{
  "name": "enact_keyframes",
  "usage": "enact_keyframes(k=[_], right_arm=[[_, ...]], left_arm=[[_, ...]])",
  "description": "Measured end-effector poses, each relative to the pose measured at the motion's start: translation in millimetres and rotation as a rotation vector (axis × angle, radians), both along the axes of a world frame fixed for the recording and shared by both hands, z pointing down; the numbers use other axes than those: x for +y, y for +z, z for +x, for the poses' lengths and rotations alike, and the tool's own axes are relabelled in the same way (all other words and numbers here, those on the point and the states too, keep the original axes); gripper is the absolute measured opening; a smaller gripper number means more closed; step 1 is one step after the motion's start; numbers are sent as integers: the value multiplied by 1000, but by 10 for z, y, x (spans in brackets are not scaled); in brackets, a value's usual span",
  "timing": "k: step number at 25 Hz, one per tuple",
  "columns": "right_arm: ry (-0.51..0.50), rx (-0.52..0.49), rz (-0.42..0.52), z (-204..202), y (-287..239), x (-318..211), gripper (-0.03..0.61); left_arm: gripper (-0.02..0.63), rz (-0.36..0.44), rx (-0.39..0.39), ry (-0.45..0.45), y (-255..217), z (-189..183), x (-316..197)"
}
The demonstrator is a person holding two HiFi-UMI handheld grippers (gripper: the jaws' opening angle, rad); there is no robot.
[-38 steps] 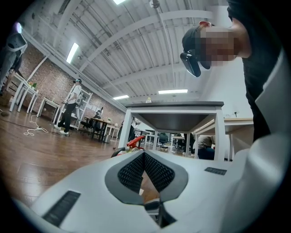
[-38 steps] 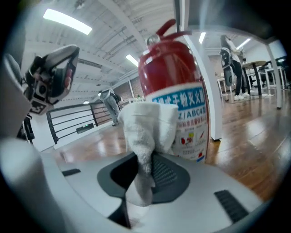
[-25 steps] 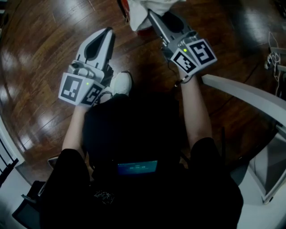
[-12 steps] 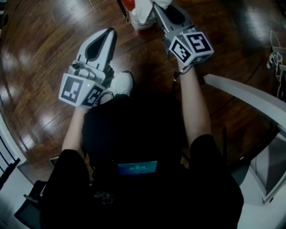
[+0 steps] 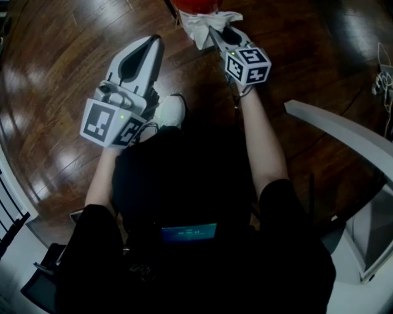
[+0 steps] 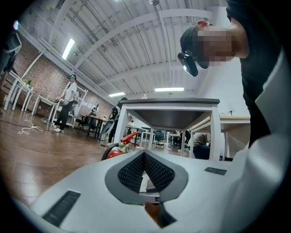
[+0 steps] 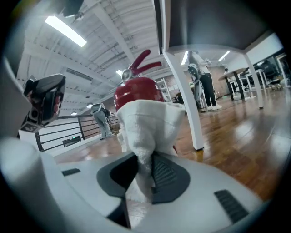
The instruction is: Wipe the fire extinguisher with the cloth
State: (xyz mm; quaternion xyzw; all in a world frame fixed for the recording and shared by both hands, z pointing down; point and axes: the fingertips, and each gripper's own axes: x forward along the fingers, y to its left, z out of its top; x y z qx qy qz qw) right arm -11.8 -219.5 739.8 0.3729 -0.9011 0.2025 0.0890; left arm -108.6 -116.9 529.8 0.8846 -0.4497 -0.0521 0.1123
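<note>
- Pinching a fold of the white cloth between its dark pads, my right gripper is clamped on it, and the rest of the cloth bunches up above the jaw tips.
- Directly beyond that bunch stands the red fire extinguisher. The cloth covers its lower front, but I cannot tell whether the two are pressed together or only just beside each other. Its red lever juts up to the right.
- Seen from the head view, the right gripper points away from the person toward the top edge. The cloth sits at its tip, right against the fire extinguisher, of which only a red sliver shows at the frame edge.
- My left gripper hangs off to the left, apart from the cloth. In its own view the left gripper has its jaws pressed together at the tips, with nothing held.
- Past those closed tips I can see the fire extinguisher low on the floor — ahead and slightly left, in front of a white table.
- A white shoe rests on the dark wooden floor, just beside the left gripper's marker cube.
</note>
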Motion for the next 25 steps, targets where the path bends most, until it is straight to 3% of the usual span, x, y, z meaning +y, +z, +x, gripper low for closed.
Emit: enact_keyframes(k=[8,11,17,25], right_arm=[[-9,120,-133,19,645,-44,94],[-10,128,-137,56,646,-43,94],[35,-84,-28,361,-211,-141,94],[101,-340,271,870,-1945,-419,94]], left_arm=[[-2,3,4,19,-28,71,21],[-2,5,4,19,-38,71,27],[-2,8,1,28,-30,85,53],[-2,4,1,27,-19,91,74]])
